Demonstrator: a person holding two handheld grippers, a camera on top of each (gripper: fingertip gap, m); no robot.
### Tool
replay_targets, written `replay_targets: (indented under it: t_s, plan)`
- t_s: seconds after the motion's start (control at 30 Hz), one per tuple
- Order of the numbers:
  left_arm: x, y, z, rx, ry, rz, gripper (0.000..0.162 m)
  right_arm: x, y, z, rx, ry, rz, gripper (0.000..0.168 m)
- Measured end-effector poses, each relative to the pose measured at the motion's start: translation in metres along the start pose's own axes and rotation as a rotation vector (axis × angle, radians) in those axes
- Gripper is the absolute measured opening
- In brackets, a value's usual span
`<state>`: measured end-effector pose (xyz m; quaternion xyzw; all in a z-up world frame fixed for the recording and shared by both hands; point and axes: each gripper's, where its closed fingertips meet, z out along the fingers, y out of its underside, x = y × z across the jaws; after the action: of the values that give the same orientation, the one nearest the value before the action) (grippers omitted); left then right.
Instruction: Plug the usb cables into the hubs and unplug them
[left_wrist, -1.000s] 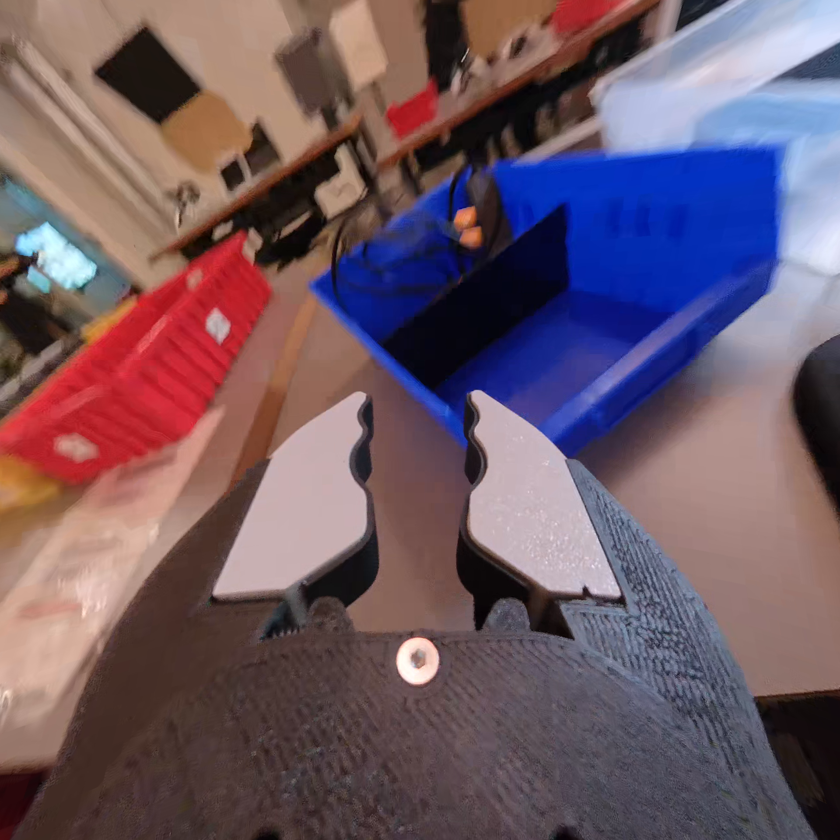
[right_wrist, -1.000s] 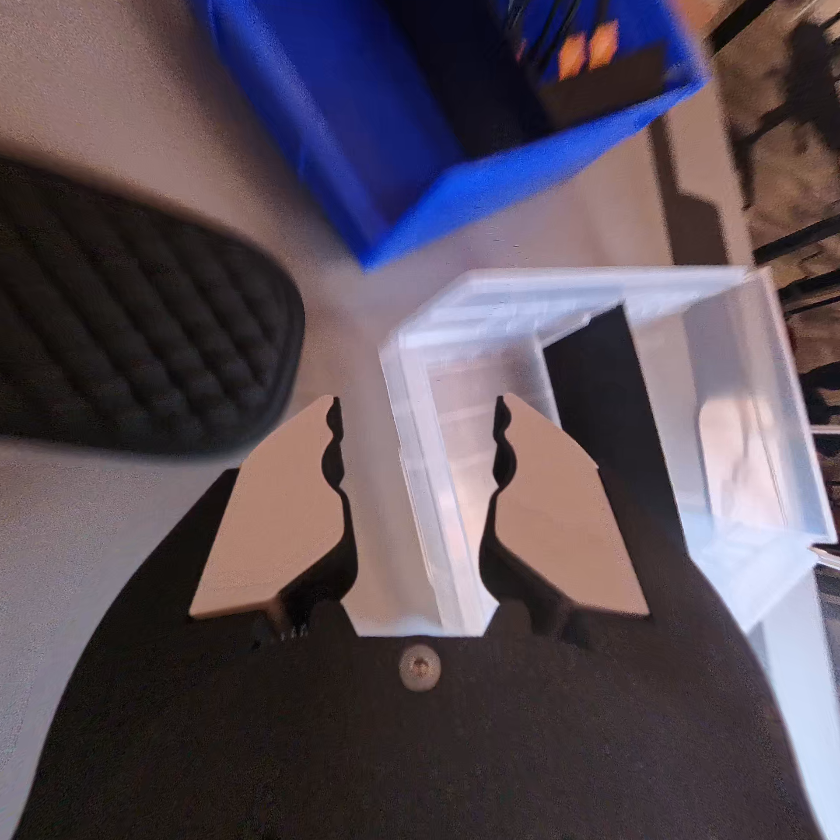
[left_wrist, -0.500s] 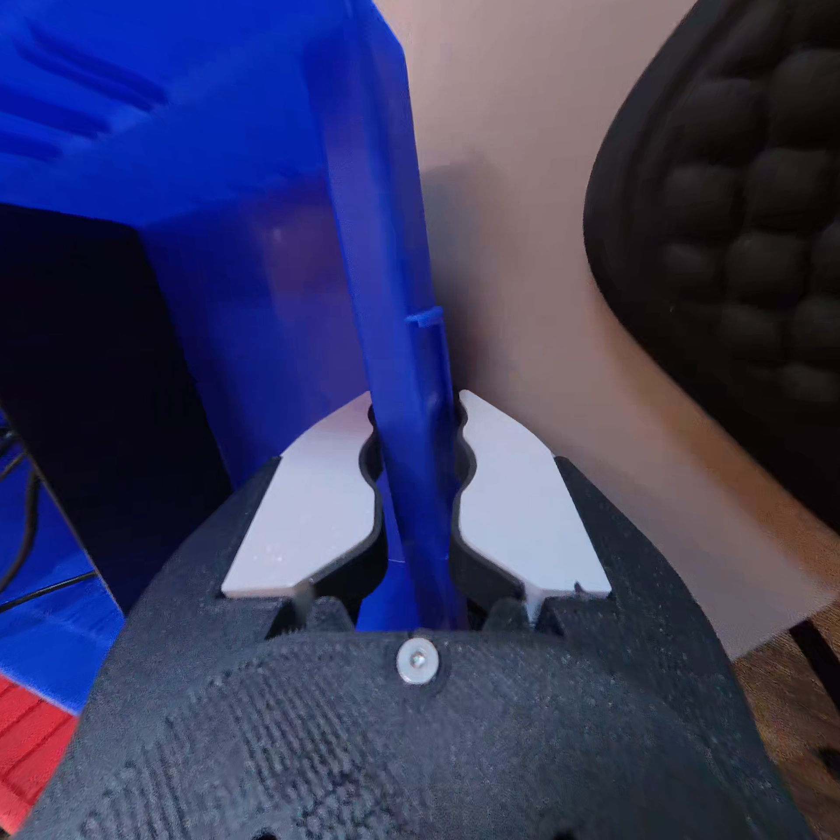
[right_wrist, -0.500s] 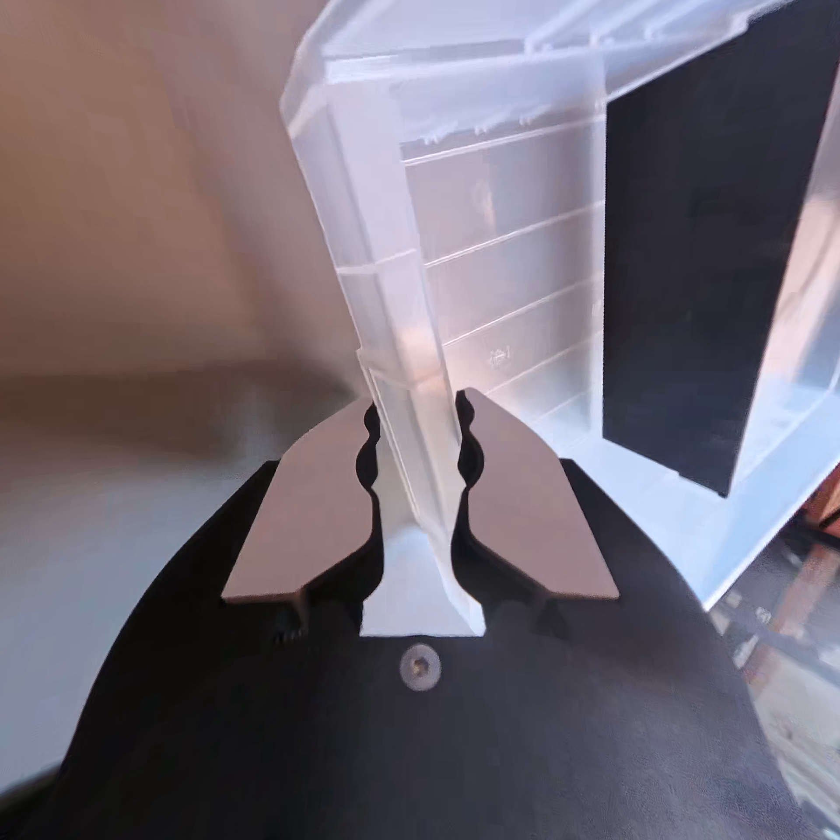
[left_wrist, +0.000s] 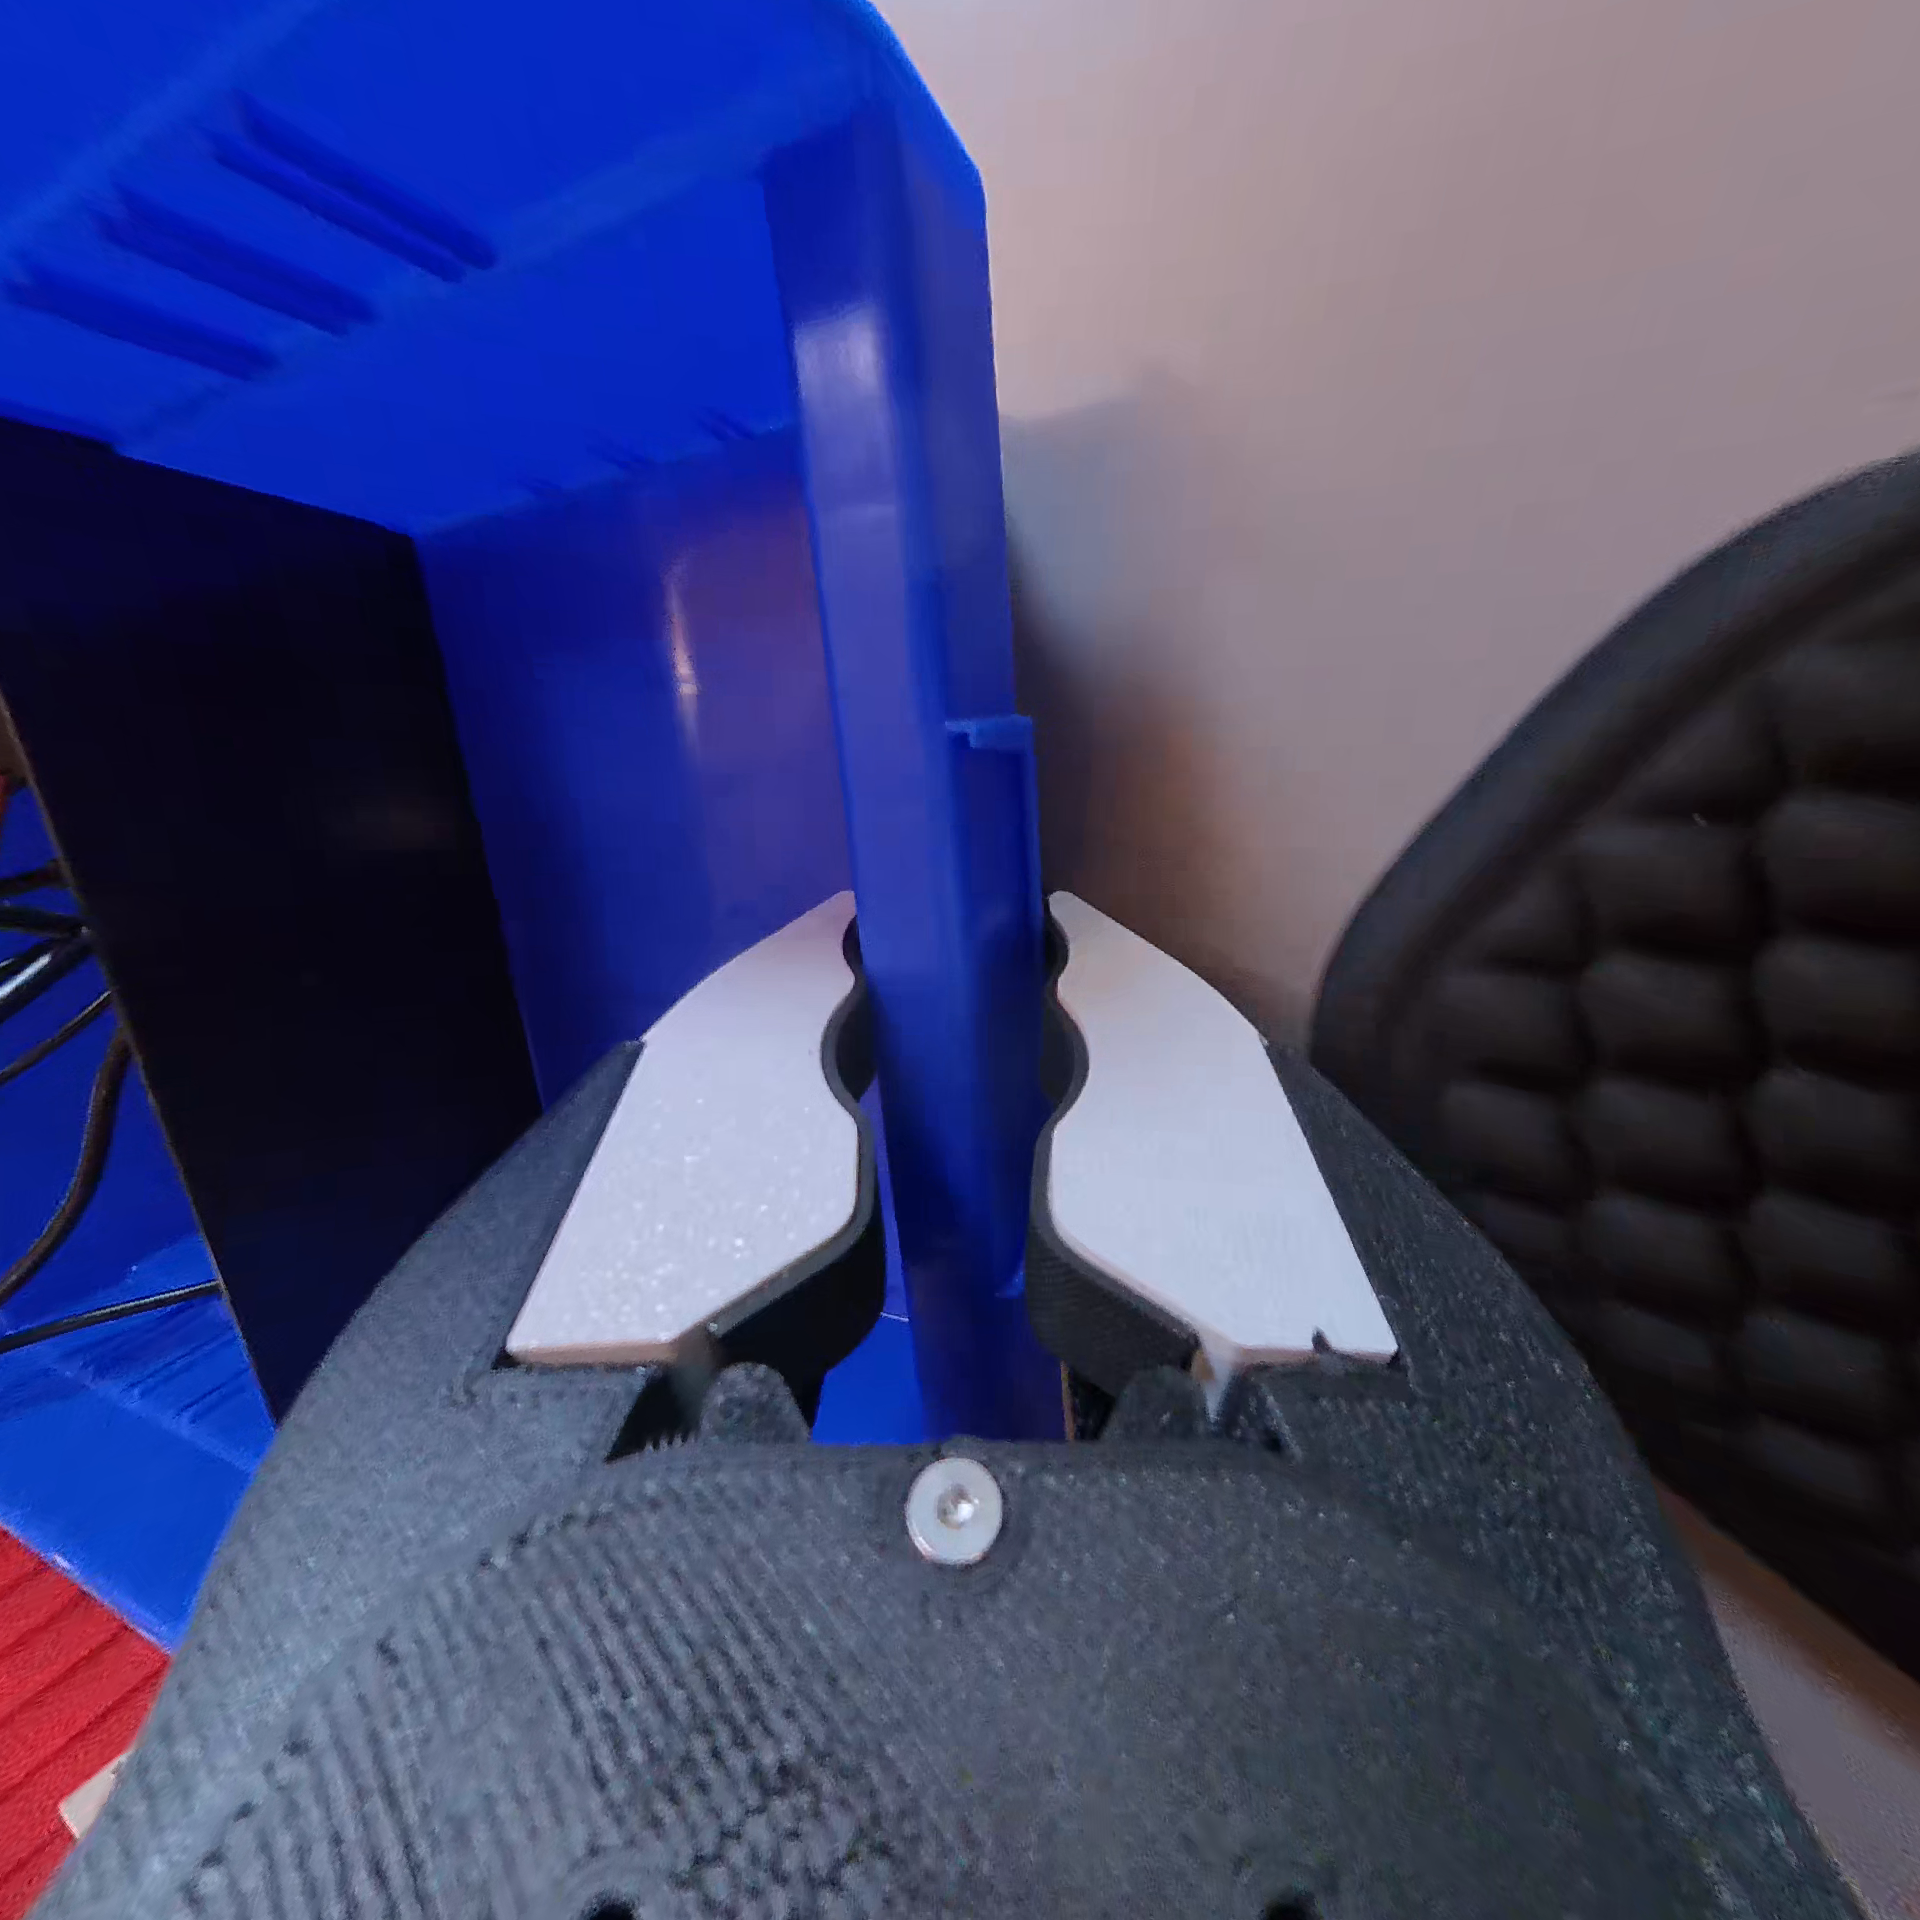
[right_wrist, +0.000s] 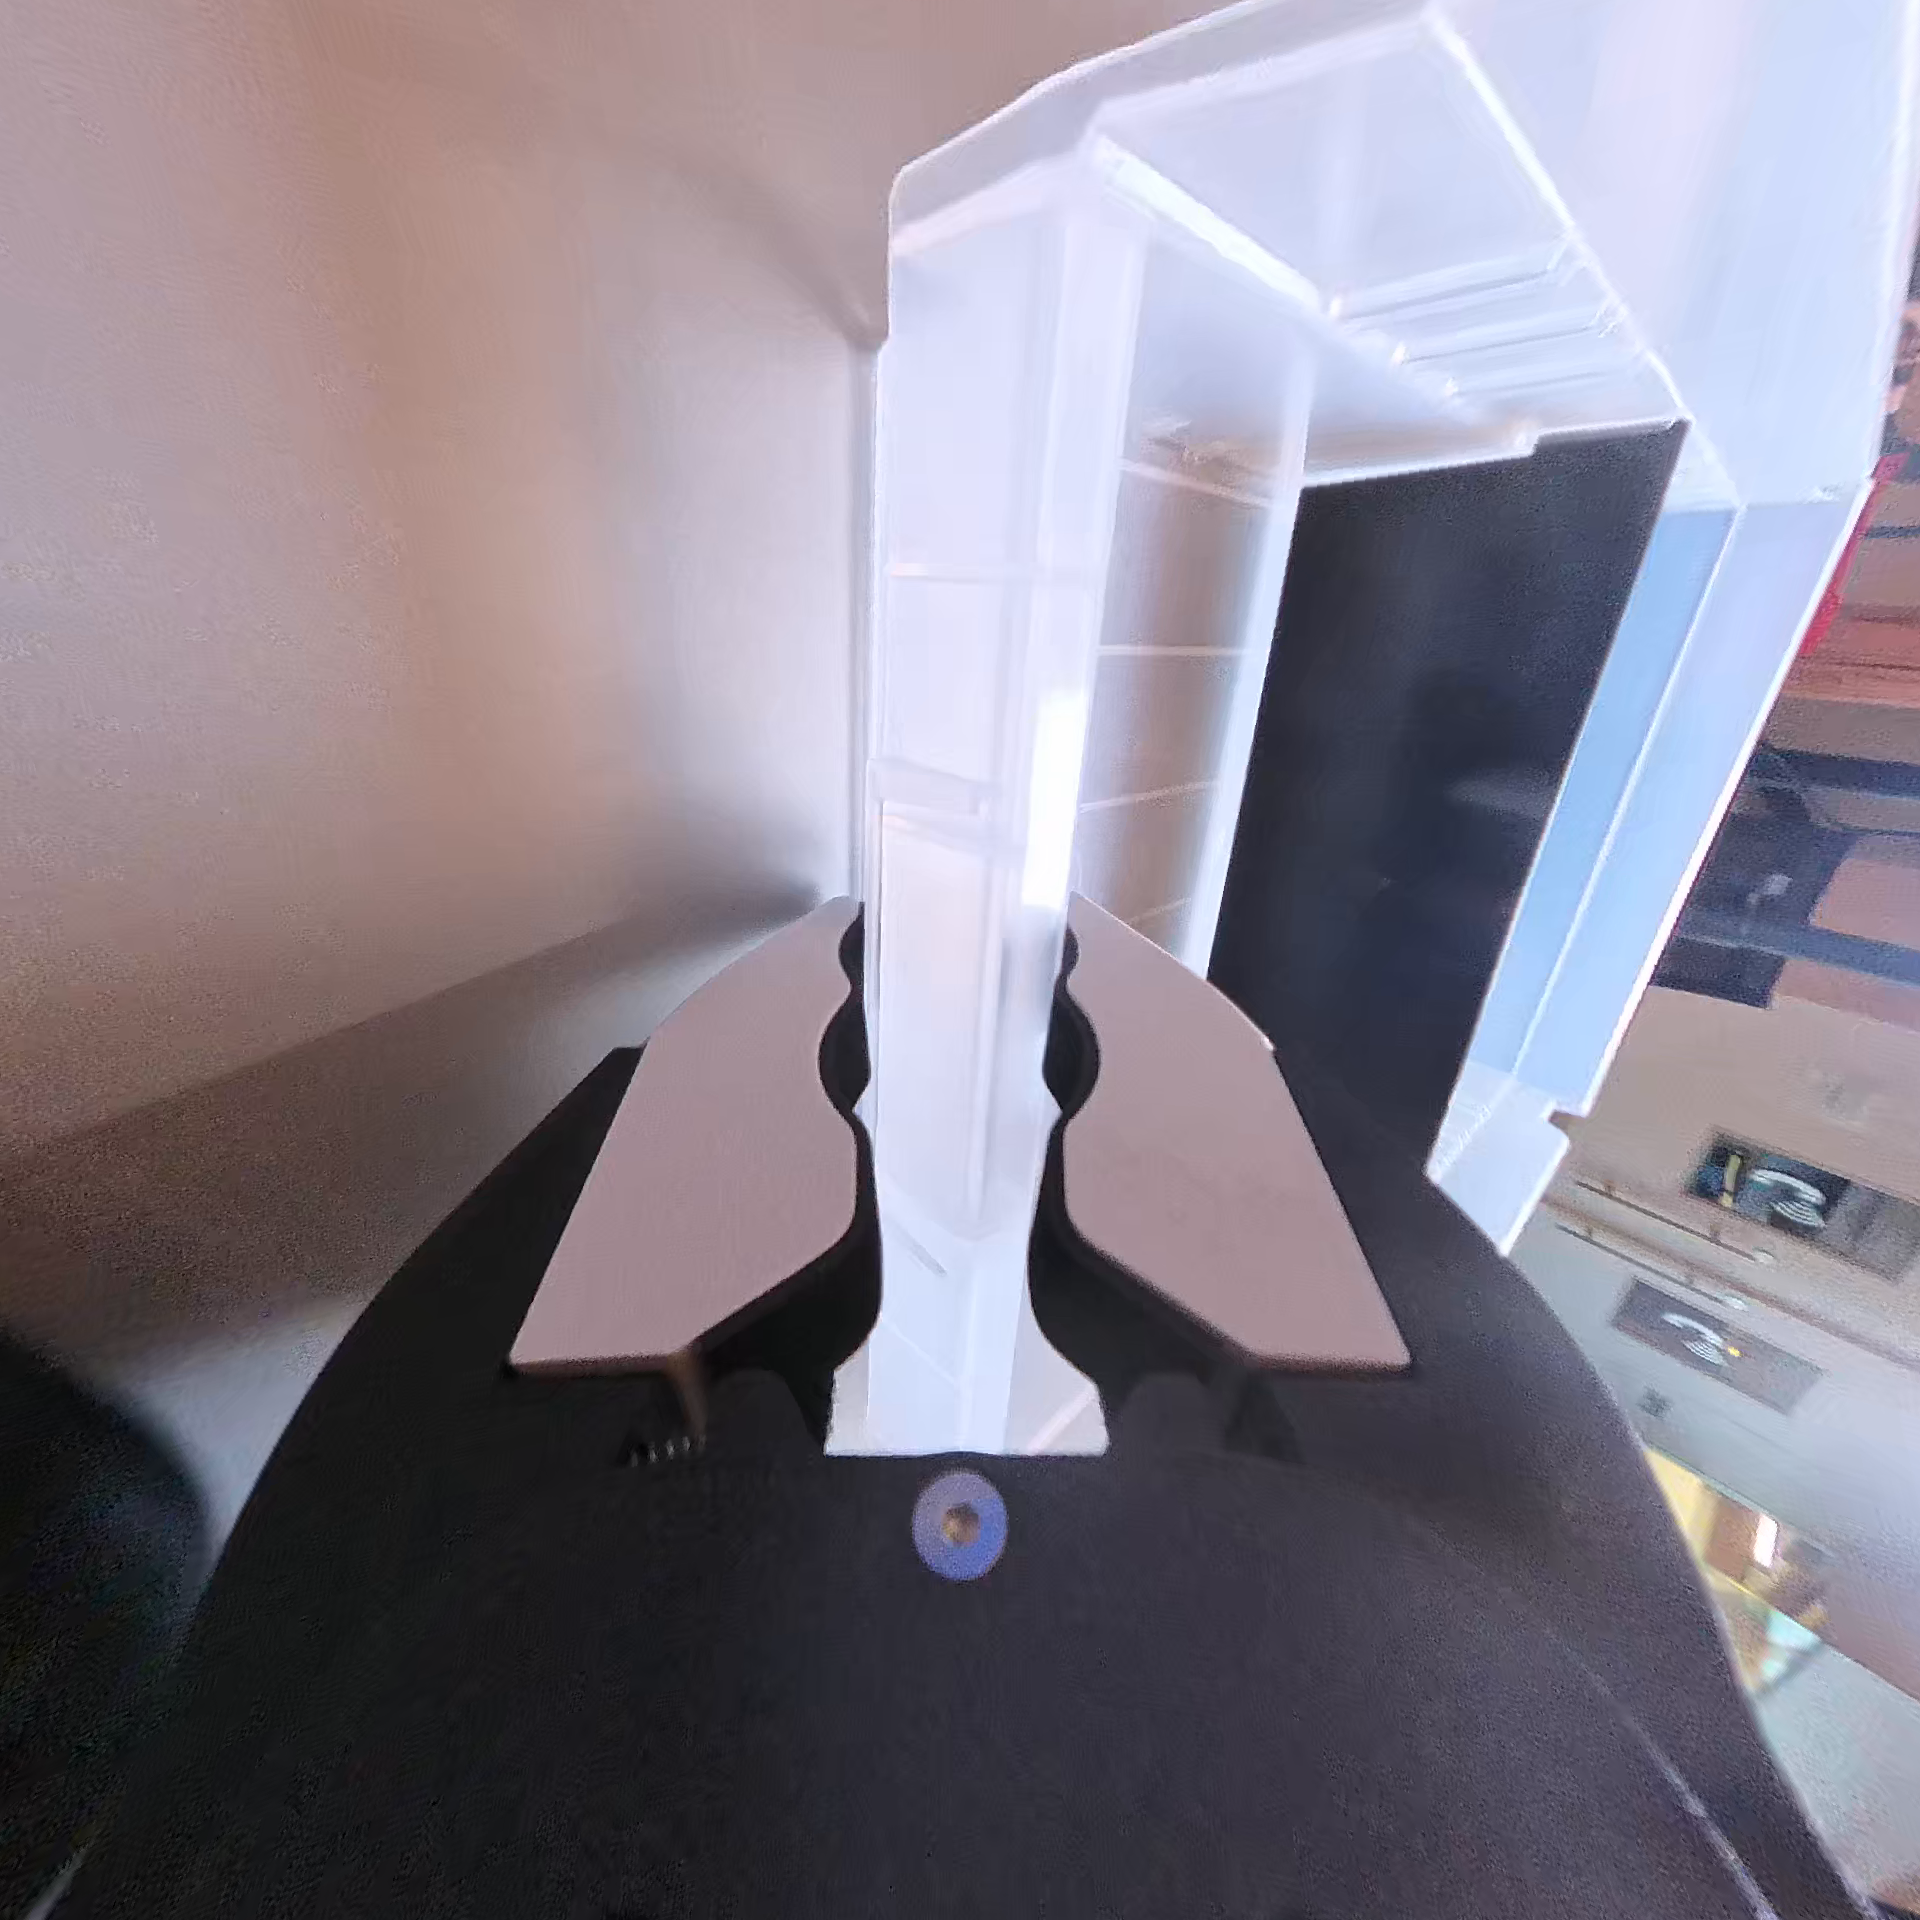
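Gripping bin walls, pre-plug setup: left gripper (left_wrist: 951, 925) fingers clamp the blue bin (left_wrist: 914, 644) wall, right gripper (right_wrist: 961, 925) fingers clamp the clear bin (right_wrist: 977, 675) wall; usb cables (left_wrist: 52, 997) lie inside the blue bin beyond its black divider (left_wrist: 270, 883); next likely positioning both bins on the counter (left_wrist: 1403, 312).

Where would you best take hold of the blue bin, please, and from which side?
By the blue bin's thin upright side wall, straddled from above its rim, as the left gripper does now: one finger inside, one outside. The wall is narrow enough to fit between the jaws.
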<state>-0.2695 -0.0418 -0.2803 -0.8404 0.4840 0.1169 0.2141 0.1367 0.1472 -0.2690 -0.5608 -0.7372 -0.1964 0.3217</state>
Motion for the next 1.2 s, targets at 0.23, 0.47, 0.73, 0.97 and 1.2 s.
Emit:
replay_targets:
  t_s: [0.23,0.47,0.73,0.97,1.2]
  plan:
    - [-0.047,0.006,0.016,-0.007,-0.069,-0.043,0.035,0.043,0.023,0.036,-0.039,0.06,0.083,0.035]
    - [-0.12,-0.058,-0.071,0.462,-0.194,-0.289,0.037,0.057,-0.059,-0.033,0.447,0.006,0.508,0.045]
    - [-0.25,-0.06,-0.003,0.179,-0.008,-0.549,0.055,0.059,-0.138,-0.077,0.724,-0.063,0.607,0.044]
    - [-0.264,-0.04,0.057,-0.074,0.263,-0.5,0.039,0.036,-0.141,-0.059,0.734,-0.127,0.59,0.04]
    - [-0.301,-0.053,-0.013,0.126,0.176,-0.565,0.012,0.038,-0.143,-0.058,0.798,-0.207,0.665,0.035]
